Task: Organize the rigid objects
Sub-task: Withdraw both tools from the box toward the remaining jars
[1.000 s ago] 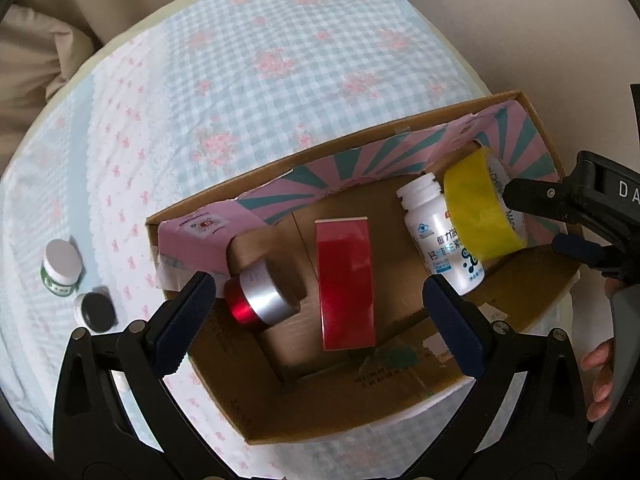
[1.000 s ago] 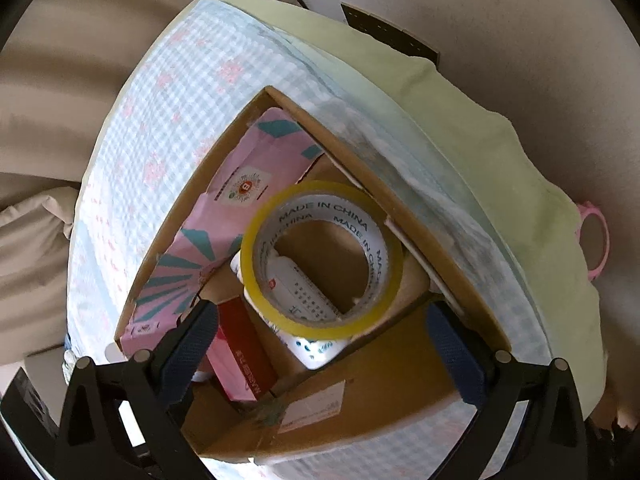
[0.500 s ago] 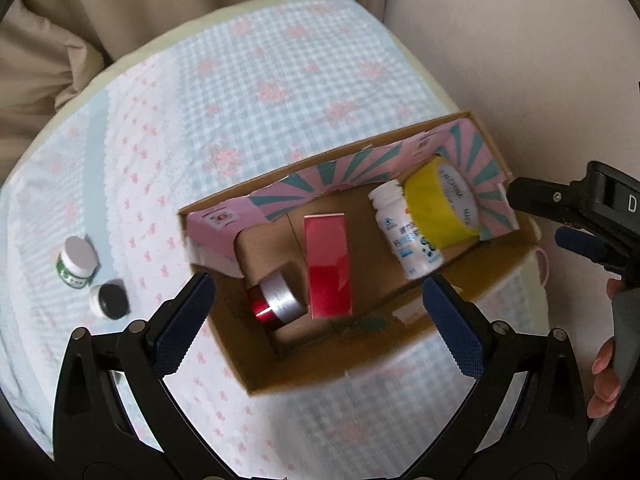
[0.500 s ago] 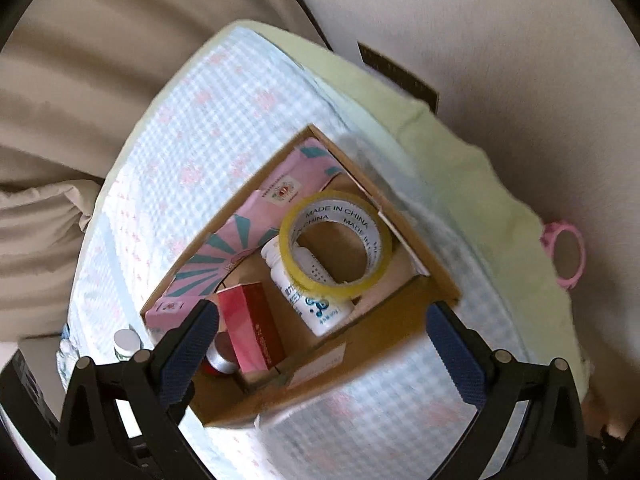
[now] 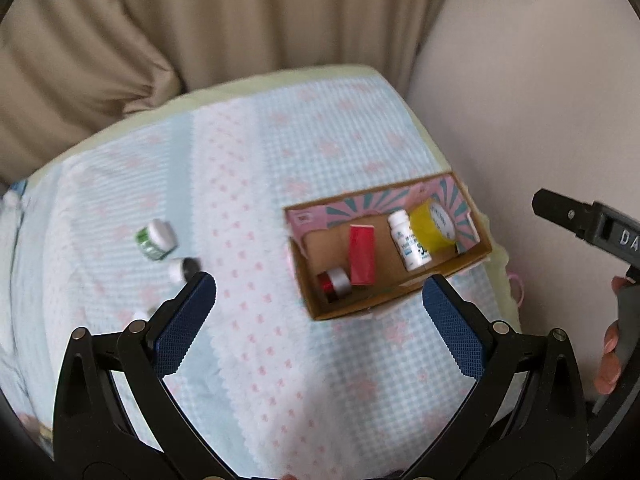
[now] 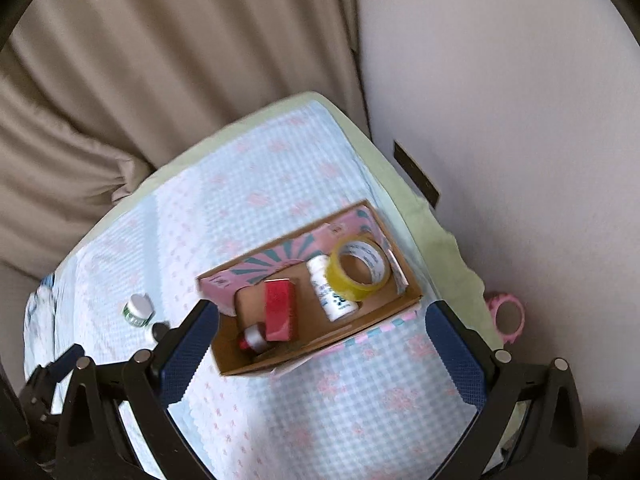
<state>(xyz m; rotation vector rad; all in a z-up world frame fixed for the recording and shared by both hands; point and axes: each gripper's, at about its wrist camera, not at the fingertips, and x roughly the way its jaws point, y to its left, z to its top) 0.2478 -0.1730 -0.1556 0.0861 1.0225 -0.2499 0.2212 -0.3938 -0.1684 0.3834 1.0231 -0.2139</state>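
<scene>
Our left hand-held gripper (image 5: 318, 312) hangs with its blue pads spread wide and nothing between them, and the right hand-held gripper (image 6: 322, 342) is likewise wide open and empty. A second ago both sat close over the cardboard box (image 5: 400, 298), the roll of yellow tape filling the right view; now both have pulled up and back, so the box looks small at the centre right of the left view and in the middle of the right view. The yellow tape (image 6: 358, 268) lies inside the box at its right end, leaning on the white bottle (image 6: 334, 290), with the red box (image 6: 280, 314) beside that and a red and silver can (image 6: 252, 338) at the lower left corner. We judge that the tape has been dropped off and this placement is done. Further out, in the left half of the left view, two small jars wait on the checked cloth: a green-labelled jar (image 5: 156, 238) and, just below it, a black-lidded jar (image 5: 184, 268) near the left pad. They are well apart from the box, so we take them as the work left, most likely for the left side. A pink ring (image 6: 506, 316) shows at the desk's right edge in the right view.
</scene>
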